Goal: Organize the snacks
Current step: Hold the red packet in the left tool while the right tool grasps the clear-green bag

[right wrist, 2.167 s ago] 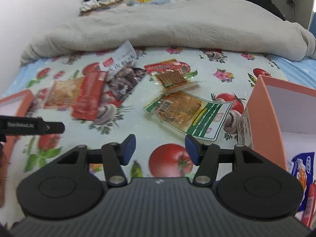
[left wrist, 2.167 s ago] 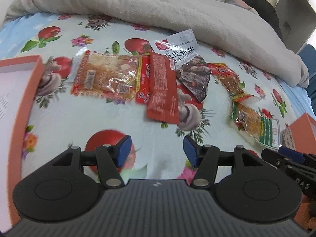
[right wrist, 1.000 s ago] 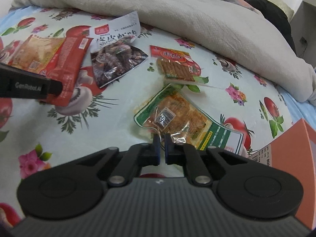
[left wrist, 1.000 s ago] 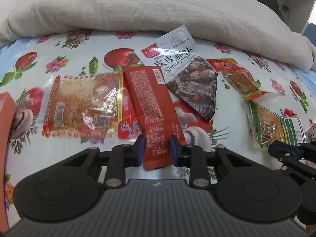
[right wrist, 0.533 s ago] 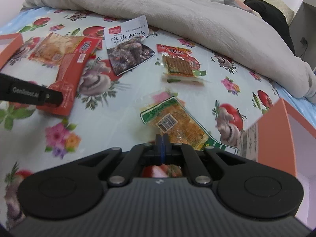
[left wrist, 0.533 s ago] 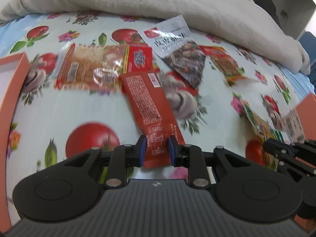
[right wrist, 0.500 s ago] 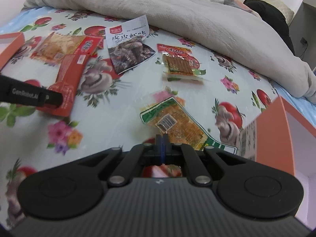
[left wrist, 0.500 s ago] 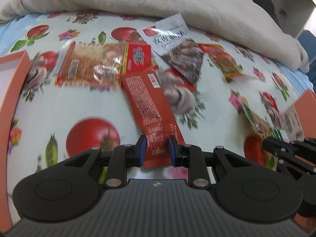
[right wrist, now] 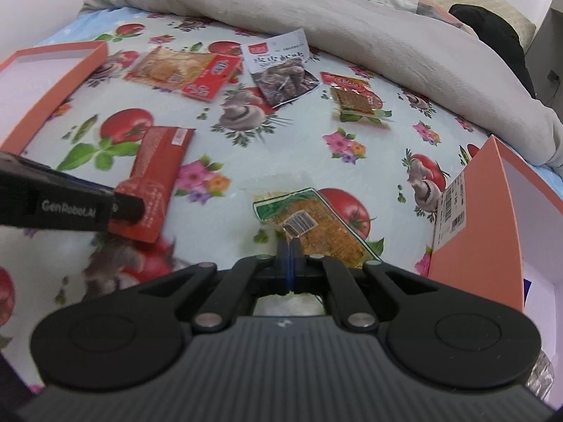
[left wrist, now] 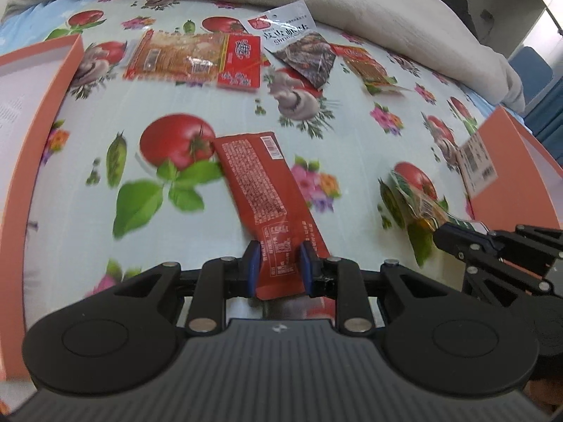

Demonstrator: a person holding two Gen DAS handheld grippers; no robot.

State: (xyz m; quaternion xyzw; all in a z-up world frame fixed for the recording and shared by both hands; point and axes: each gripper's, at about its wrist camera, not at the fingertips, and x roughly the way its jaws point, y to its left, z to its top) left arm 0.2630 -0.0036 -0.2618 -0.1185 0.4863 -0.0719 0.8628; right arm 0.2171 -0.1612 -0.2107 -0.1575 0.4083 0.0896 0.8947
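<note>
My left gripper (left wrist: pixel 279 263) is shut on the near end of a long red snack packet (left wrist: pixel 262 190), held above the flowered bedsheet; the packet also shows in the right wrist view (right wrist: pixel 155 176). My right gripper (right wrist: pixel 288 251) is shut on the edge of a green-trimmed packet of orange snack (right wrist: pixel 316 228), seen also in the left wrist view (left wrist: pixel 410 197). On the sheet lie a wide red-and-clear packet (left wrist: pixel 191 58), a white-and-dark shrimp packet (left wrist: pixel 299 45) and a small red packet (left wrist: pixel 366 65).
An orange box (left wrist: pixel 38 112) with white inside stands at the left. A second orange box (right wrist: pixel 471 211) stands at the right with a barcode label. A grey blanket (right wrist: pixel 316 17) lies across the far side of the bed.
Both grippers have pulled back toward me with their packets. The red packet has come away from the pile, and the green-trimmed packet has moved nearer the right box.
</note>
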